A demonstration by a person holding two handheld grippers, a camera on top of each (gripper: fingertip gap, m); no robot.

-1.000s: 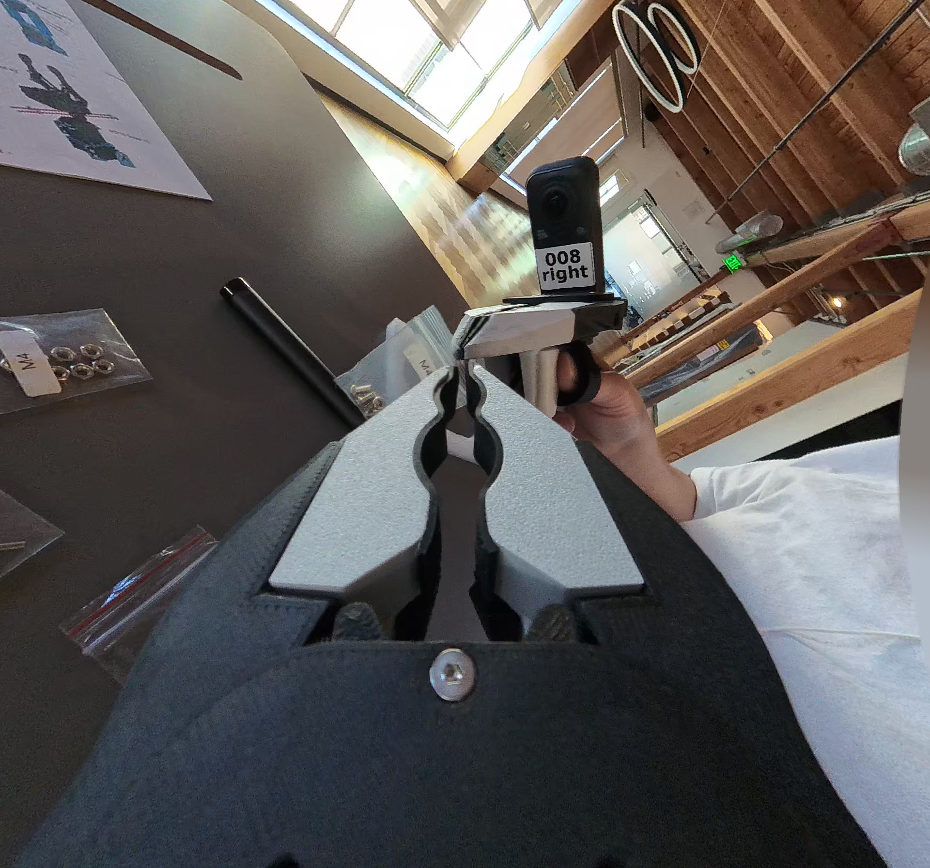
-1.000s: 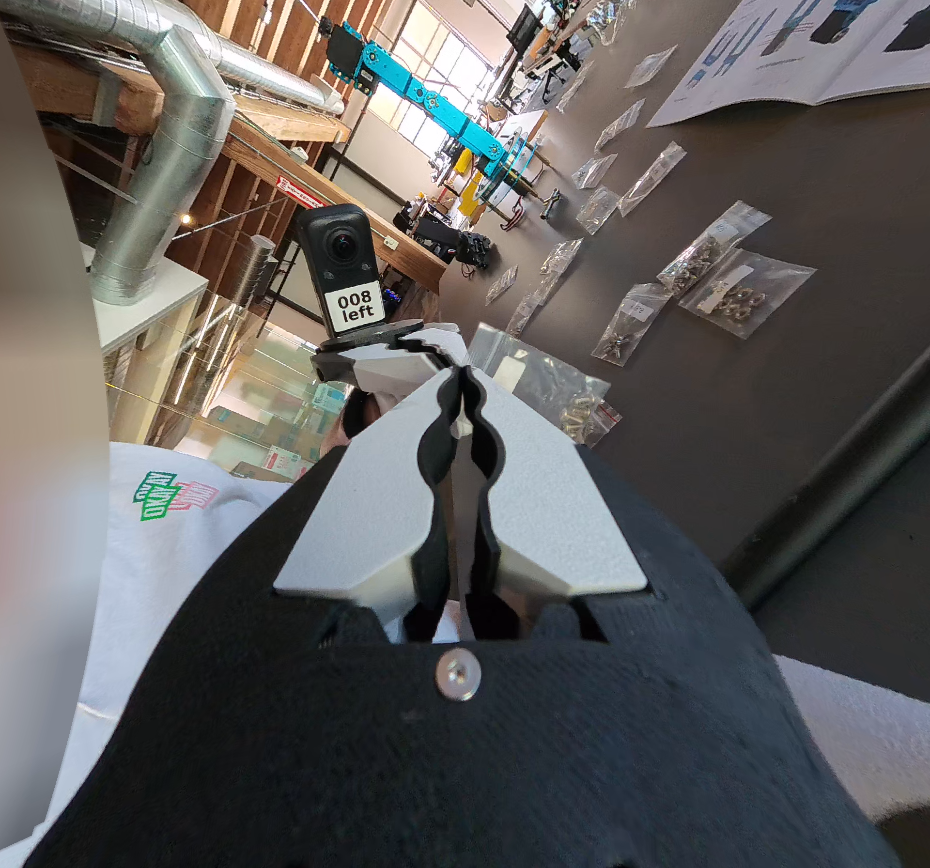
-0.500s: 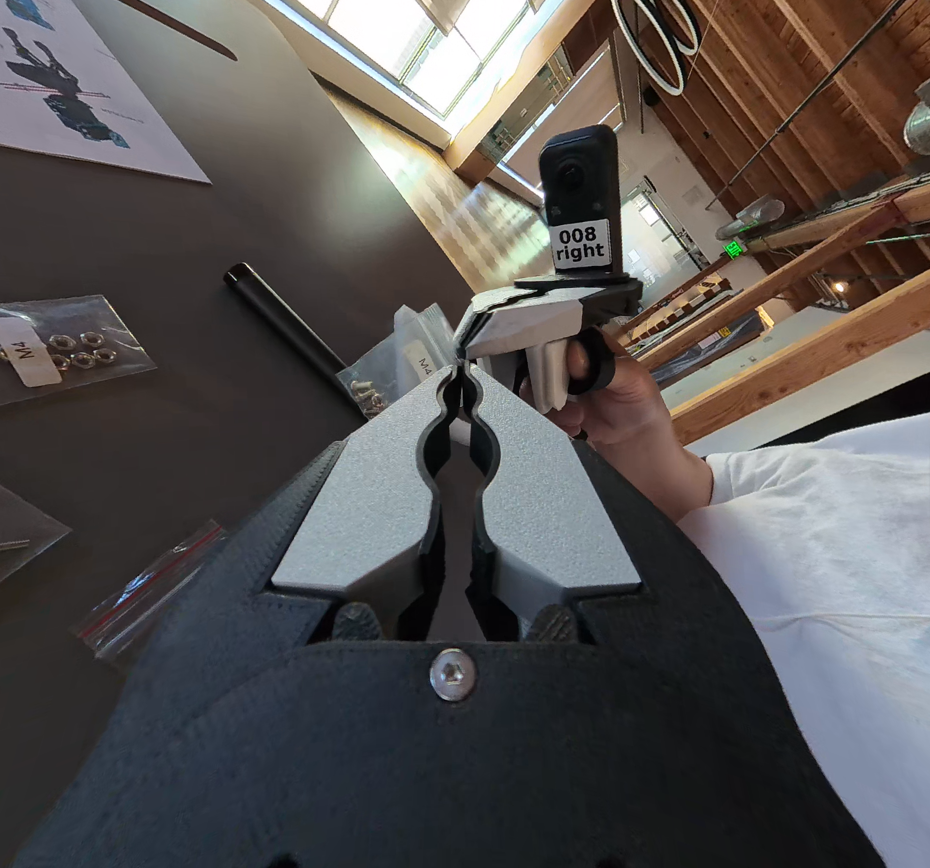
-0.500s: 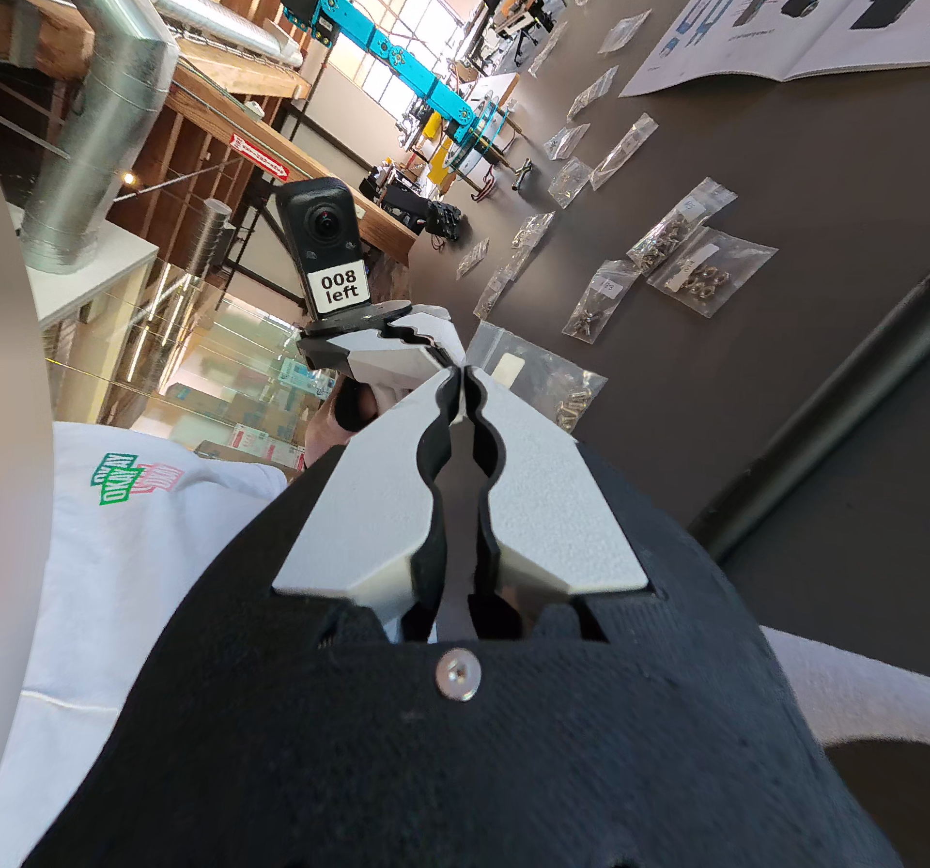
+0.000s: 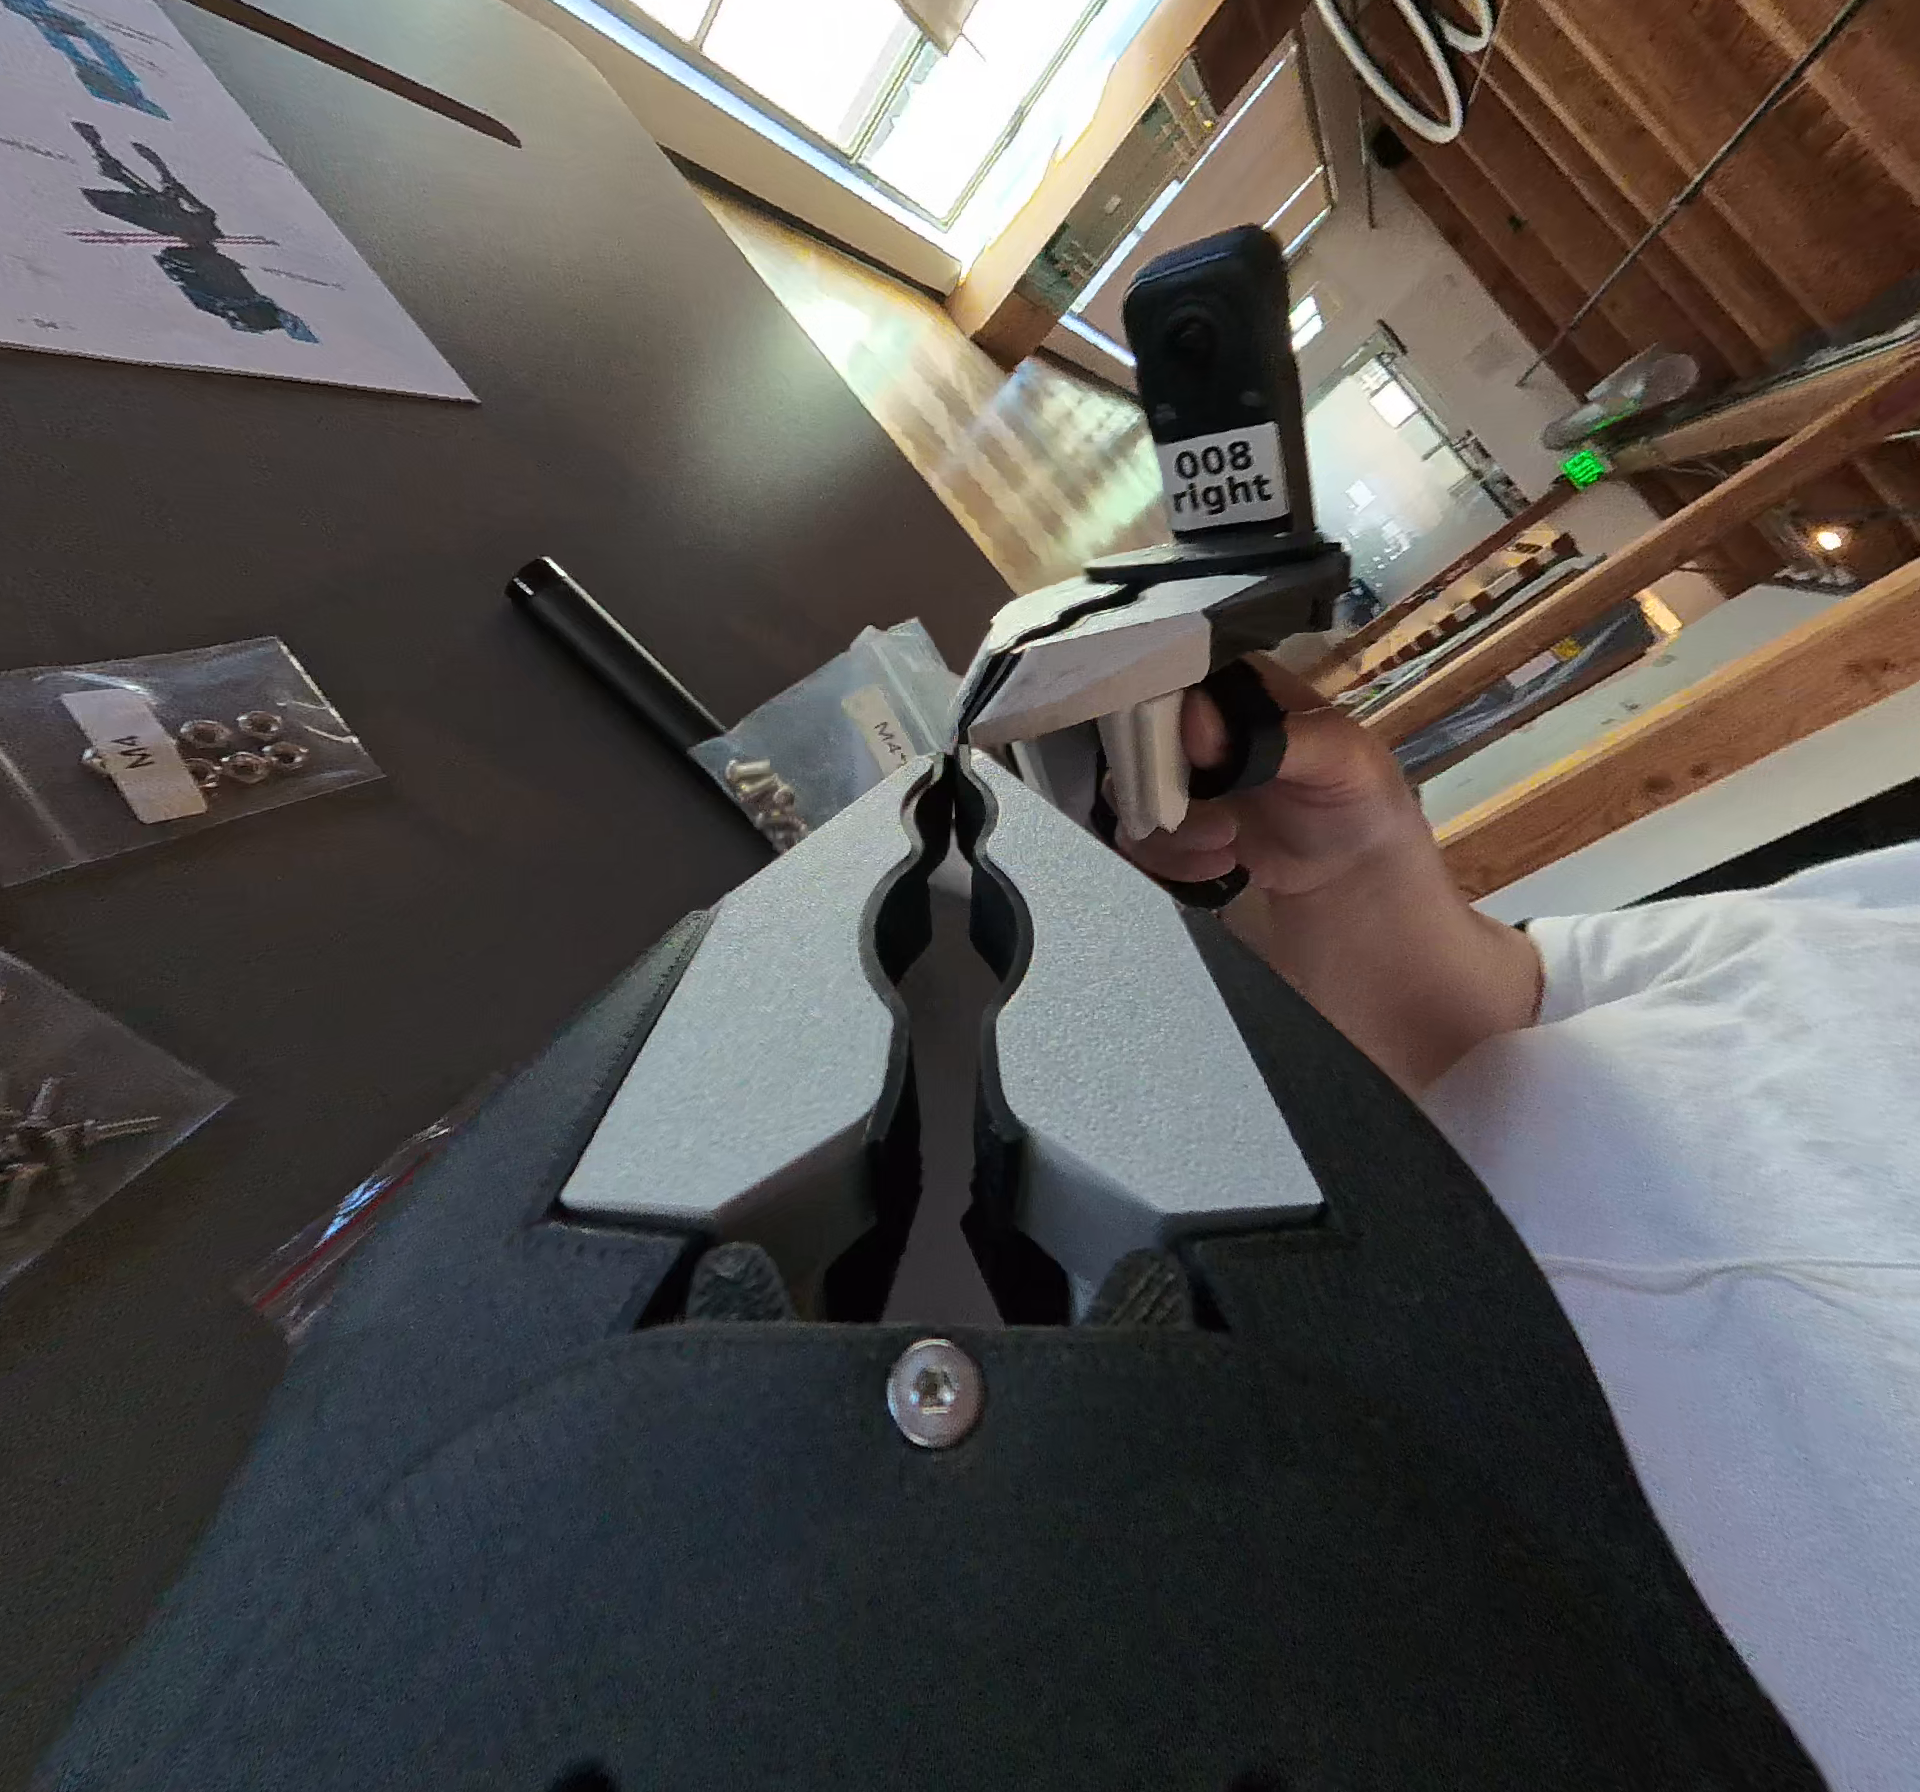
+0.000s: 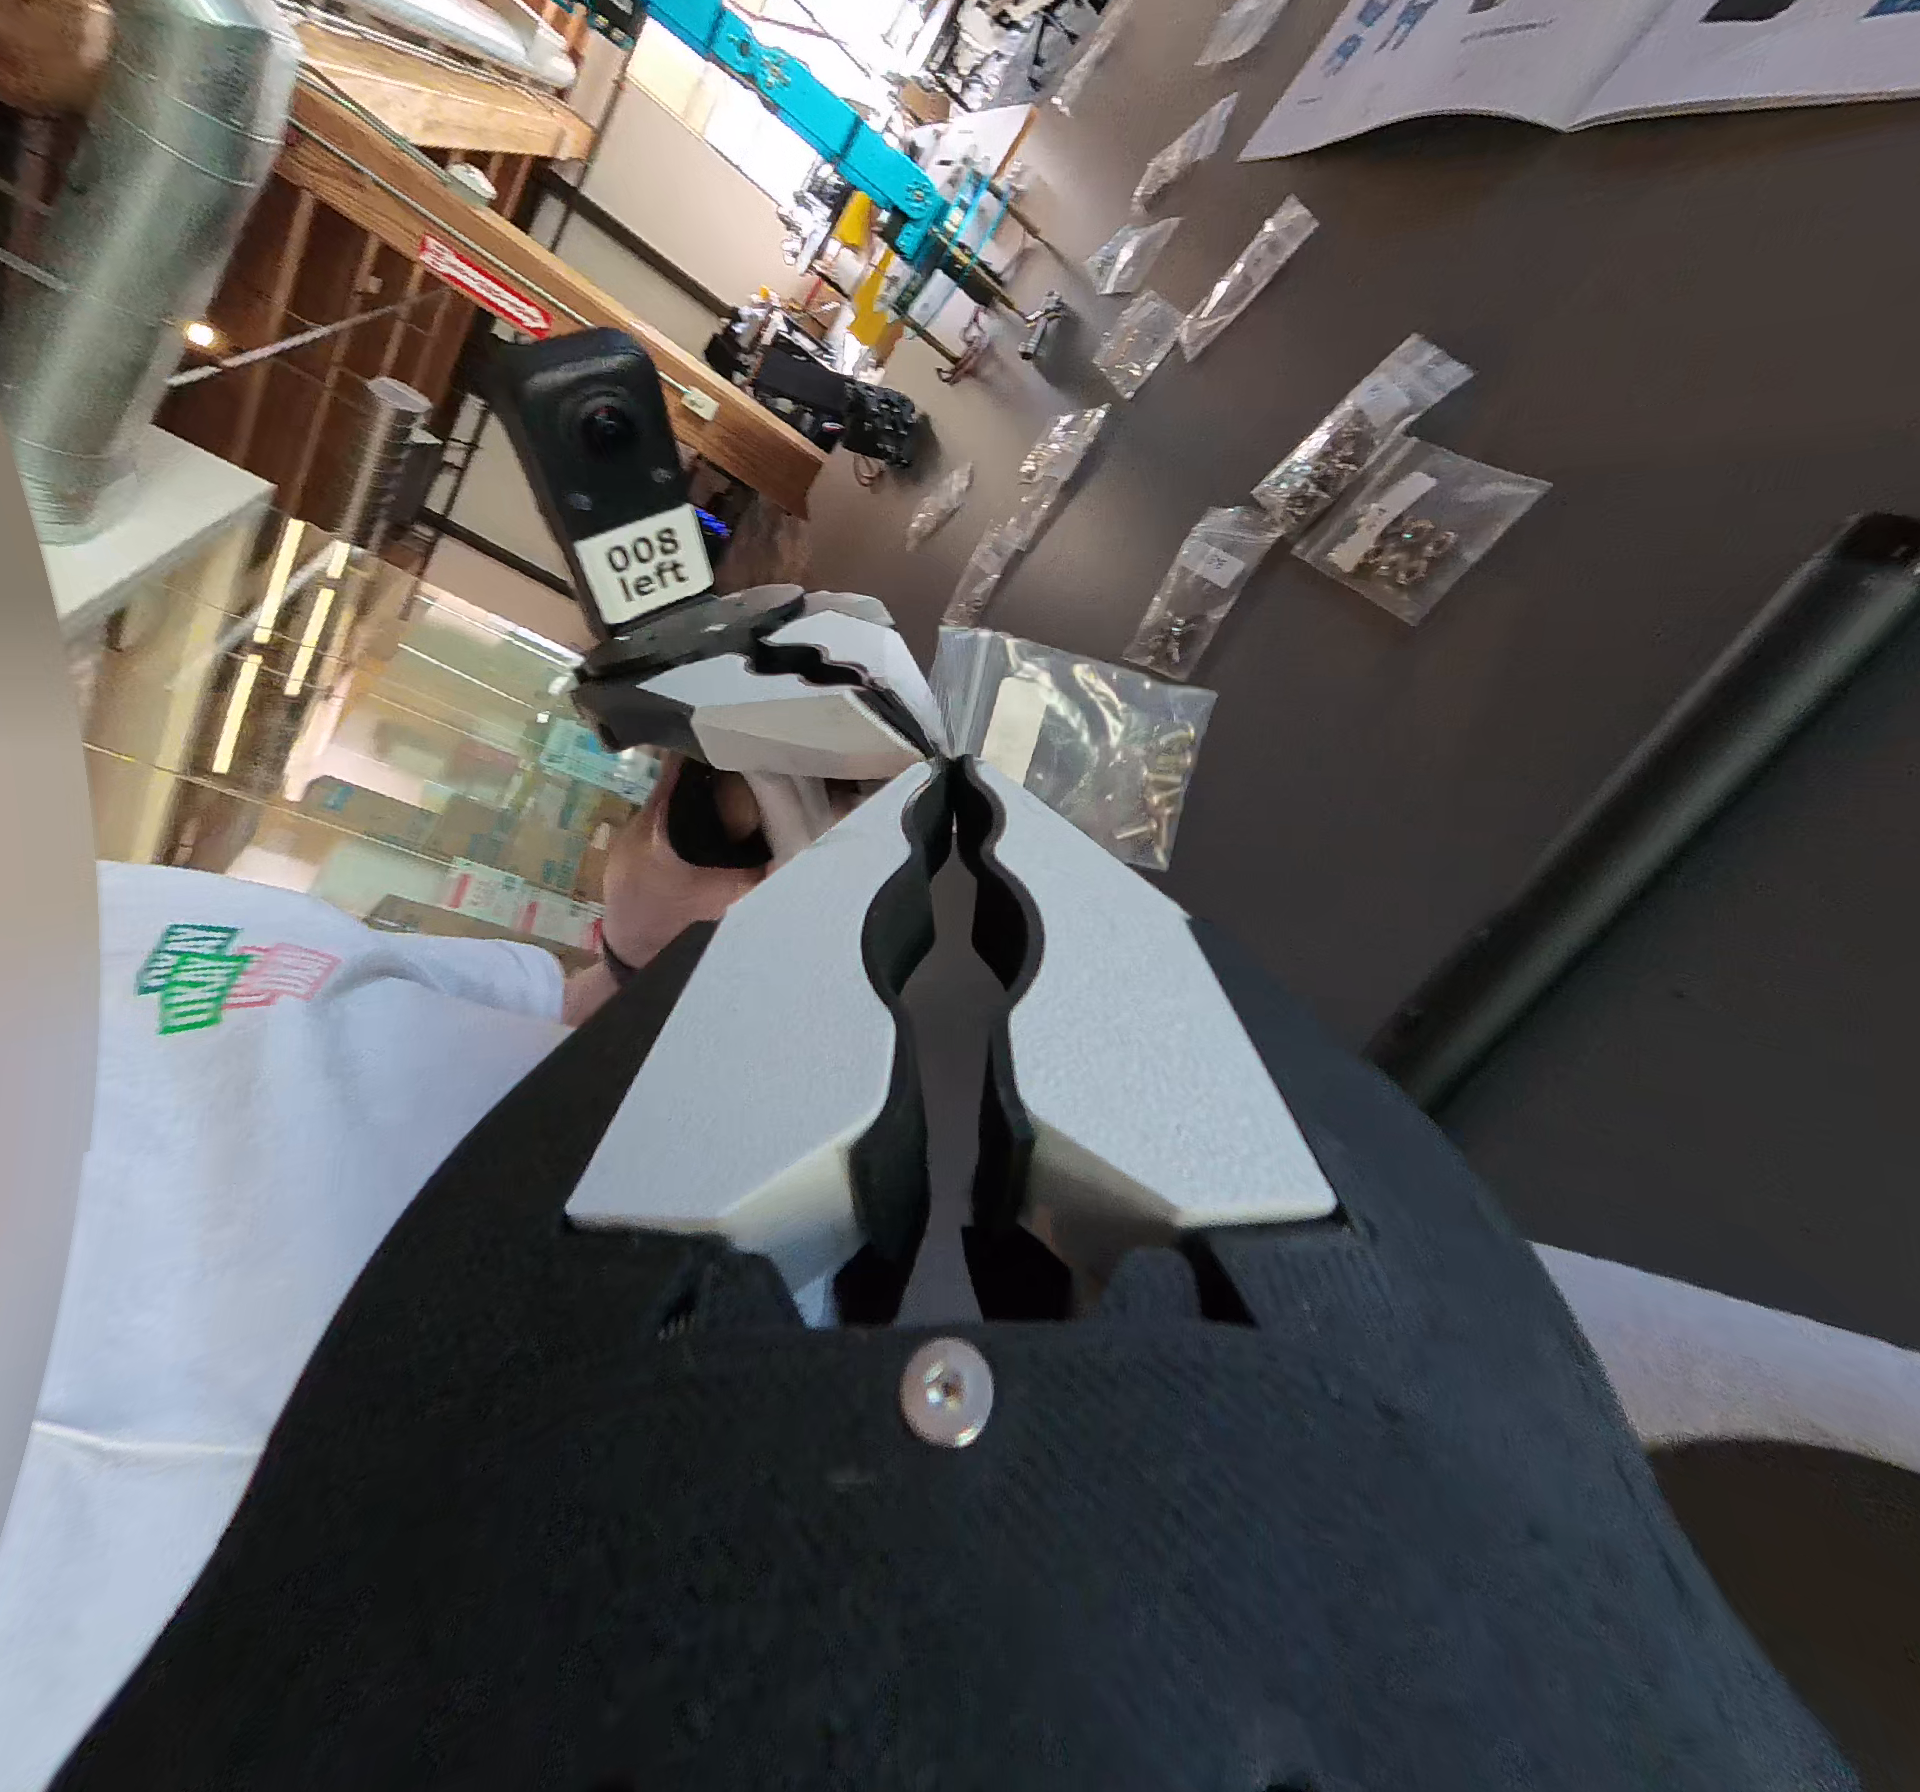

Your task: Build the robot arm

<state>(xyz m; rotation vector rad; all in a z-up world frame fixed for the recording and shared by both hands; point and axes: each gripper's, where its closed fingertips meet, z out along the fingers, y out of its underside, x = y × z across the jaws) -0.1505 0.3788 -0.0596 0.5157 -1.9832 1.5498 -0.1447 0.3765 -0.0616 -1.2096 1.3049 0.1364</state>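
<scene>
both grippers meet tip to tip at frame centre, left gripper [image 5: 951, 771] and right gripper [image 6: 951, 774], fingers closed on one clear screw bag [image 6: 1081, 745] above the tabletop [image 5: 499, 516].

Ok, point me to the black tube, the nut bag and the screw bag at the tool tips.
black tube [image 5: 613, 656], left wrist view, shaft near its end.
nut bag [image 5: 140, 755], left wrist view, white label.
screw bag [image 6: 1101, 745], right wrist view, clear plastic beside label.

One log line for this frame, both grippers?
left gripper: shut on screw bag | right gripper: shut on screw bag | grippers: tip to tip | black rod: on table
</scene>
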